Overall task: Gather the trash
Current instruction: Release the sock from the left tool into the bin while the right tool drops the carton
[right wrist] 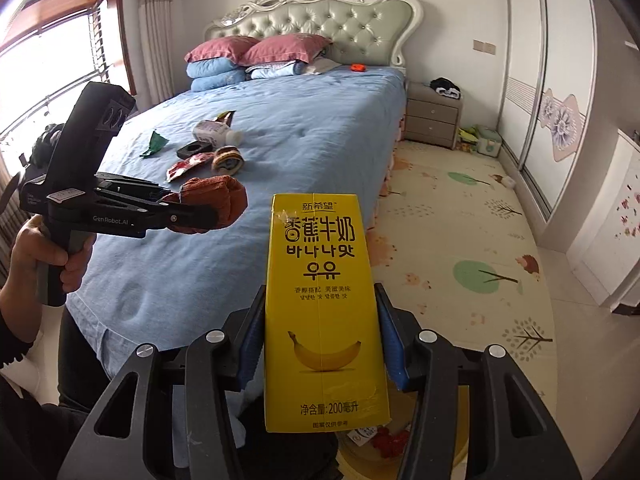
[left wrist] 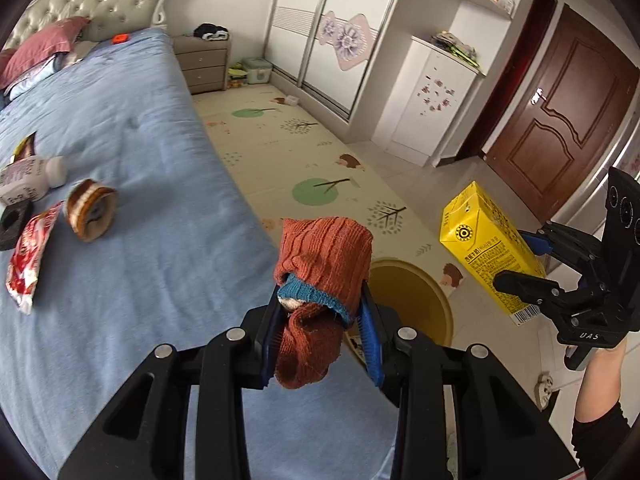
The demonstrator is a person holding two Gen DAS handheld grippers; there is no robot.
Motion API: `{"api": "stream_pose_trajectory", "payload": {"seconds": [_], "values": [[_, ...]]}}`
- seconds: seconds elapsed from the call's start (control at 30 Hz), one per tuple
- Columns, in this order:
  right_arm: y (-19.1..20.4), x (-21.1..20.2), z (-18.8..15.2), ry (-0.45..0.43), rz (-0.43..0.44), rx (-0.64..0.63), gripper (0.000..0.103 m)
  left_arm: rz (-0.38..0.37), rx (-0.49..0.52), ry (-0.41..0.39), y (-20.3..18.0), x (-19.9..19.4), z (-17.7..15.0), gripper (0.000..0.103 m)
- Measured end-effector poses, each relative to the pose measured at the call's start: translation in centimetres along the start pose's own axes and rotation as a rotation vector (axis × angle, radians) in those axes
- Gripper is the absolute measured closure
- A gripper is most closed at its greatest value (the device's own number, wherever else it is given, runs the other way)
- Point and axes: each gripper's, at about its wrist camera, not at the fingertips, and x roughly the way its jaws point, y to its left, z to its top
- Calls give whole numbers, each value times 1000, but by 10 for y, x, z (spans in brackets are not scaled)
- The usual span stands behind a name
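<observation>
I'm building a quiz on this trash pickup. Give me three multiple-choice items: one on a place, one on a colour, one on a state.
1. Where is the yellow bin?
A. On the bed
B. On the floor beside the bed
C. On the nightstand

2. What colour is the carton in the right tool?
A. Yellow
B. Green
C. White

3. What is the left tool doing?
A. Standing open, empty
B. Clamping a rust-red sock
C. Clamping a bottle

Key: 1 B, it sits on the floor by the bed. 2 A, yellow with a banana picture. 3 B, the sock sits between its pads.
</observation>
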Motion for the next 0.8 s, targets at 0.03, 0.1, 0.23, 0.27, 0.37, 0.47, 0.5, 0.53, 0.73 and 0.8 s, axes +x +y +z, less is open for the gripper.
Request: {"api": "stream_pose_trajectory", "payload": {"seconds": [0.03,0.1,0.23,0.27,0.37,0.47,0.5,0.53,0.73,0.8], "values": [[-8,-4,-7,2,-18,15,54,-13,15,13,-10,9,2,68],[-26,-10,-20,9,-56,46,54,-40,49,42,-31,28,6,68],[-59,-21,-46,30,-123,109,54,-88,101,102,-69,66,10,68],[-66,-23,-53,36,-138,124,54,-102,112,119,-78,75,10,68],[-85,-26,-71,54,-177,160,54,-128,137,168,-100,104,9,68],[-100,-26,-88,68,-192,195,54,-152,155,218,-118,130,4,68],[-104,-26,-93,73,-195,205,54,-154,163,229,-123,137,3,68],[-109,-25,-98,79,-199,212,54,-154,170,242,-128,144,1,68],[-129,-16,-119,99,-196,264,53,-165,181,307,-140,177,-6,67],[-134,-11,-122,109,-194,279,51,-173,186,316,-142,183,-5,36]]}}
